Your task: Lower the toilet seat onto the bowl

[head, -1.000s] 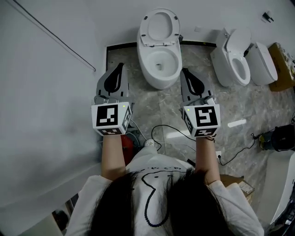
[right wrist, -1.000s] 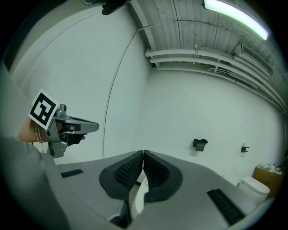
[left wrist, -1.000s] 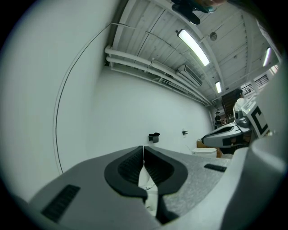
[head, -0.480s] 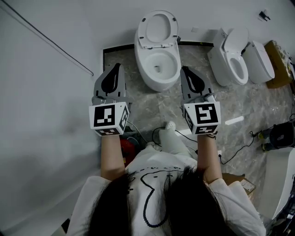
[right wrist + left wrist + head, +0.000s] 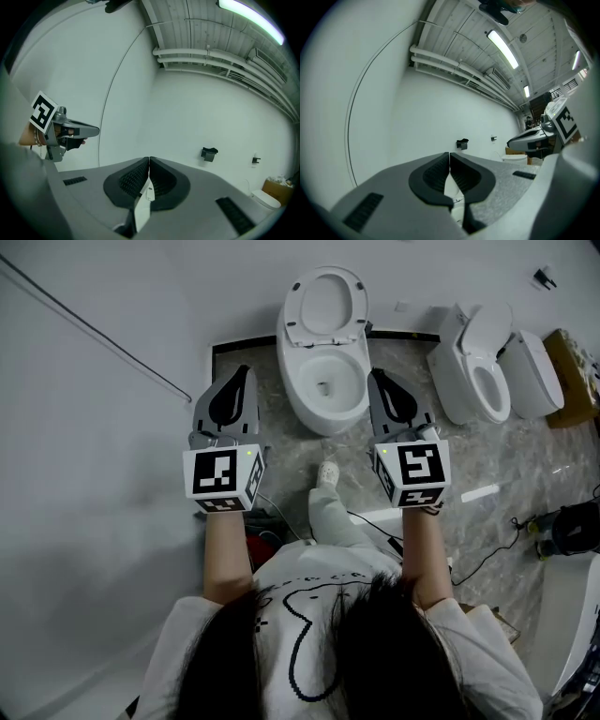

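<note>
marble floor (image 5: 525,451) | white wall (image 5: 94,446) | toilet seat (image 5: 325,302) up | L gripper (image 5: 245,372), R gripper (image 5: 374,377): jaws together, empty

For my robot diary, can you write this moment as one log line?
toilet seat: raised | bowl: uncovered | left gripper: shut, empty | right gripper: shut, empty | contact: none

Grey left gripper (image 5: 245,370), right gripper (image 5: 374,374); white shirt (image 5: 323,568)

My head camera looks steeply down over my left tongs (image 5: 246,372) and right tongs (image 5: 373,376) to the toilet (image 5: 323,381) nearby. Each tongs' camera faces level along its jaws; both share the white wall (image 5: 440,117).
</note>
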The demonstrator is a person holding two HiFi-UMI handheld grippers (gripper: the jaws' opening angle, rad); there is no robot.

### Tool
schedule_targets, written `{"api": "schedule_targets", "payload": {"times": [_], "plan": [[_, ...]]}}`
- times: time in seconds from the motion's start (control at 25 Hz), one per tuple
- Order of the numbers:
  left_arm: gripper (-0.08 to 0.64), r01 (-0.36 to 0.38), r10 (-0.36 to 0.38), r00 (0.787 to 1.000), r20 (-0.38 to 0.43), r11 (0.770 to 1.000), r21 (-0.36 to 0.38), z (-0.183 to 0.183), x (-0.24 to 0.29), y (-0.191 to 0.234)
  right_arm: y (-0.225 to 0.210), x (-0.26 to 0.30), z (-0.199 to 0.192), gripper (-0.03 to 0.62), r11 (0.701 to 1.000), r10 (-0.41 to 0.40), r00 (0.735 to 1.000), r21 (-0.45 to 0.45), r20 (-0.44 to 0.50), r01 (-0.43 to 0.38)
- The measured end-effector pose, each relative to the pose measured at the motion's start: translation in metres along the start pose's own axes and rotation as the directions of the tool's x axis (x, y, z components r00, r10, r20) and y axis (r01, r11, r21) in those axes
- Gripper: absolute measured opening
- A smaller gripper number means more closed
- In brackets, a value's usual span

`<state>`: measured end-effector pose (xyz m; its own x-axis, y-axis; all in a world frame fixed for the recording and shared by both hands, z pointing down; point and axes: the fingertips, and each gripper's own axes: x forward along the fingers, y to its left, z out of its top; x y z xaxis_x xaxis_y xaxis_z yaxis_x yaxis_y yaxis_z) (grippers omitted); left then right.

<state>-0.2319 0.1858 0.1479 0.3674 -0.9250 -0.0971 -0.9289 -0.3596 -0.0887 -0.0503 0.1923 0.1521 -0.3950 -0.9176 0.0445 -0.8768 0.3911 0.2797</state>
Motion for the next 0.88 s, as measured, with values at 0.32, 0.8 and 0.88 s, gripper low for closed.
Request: {"api": "schedule_targets", "payload": {"times": [0.32, 0.8, 0.88], "plan": [[0.011, -0.018, 0.018, 1.000, -0.024, 1.000, 0.011, -0.016, 0.078, 0.020, -0.048, 0.073, -0.014, 0.029, 1.000, 0.002, 1.000, 0.021, 0.004, -0.002], [0.011, -0.035, 0.037, 0.994, -0.100, 0.999, 0.014, -0.060, 0.271, 0.054, -0.162, 0.243, -0.056, 0.029, 0.998, 0.017, 0.999, 0.069, -0.030, -0.015], [0.011, -0.028, 0.029, 0.993, -0.118, 1.000, 0.013, -0.069, 0.300, 0.057, -0.178, 0.266, -0.063, 0.029, 0.997, 0.016, 0.999, 0.080, -0.039, -0.012]]}}
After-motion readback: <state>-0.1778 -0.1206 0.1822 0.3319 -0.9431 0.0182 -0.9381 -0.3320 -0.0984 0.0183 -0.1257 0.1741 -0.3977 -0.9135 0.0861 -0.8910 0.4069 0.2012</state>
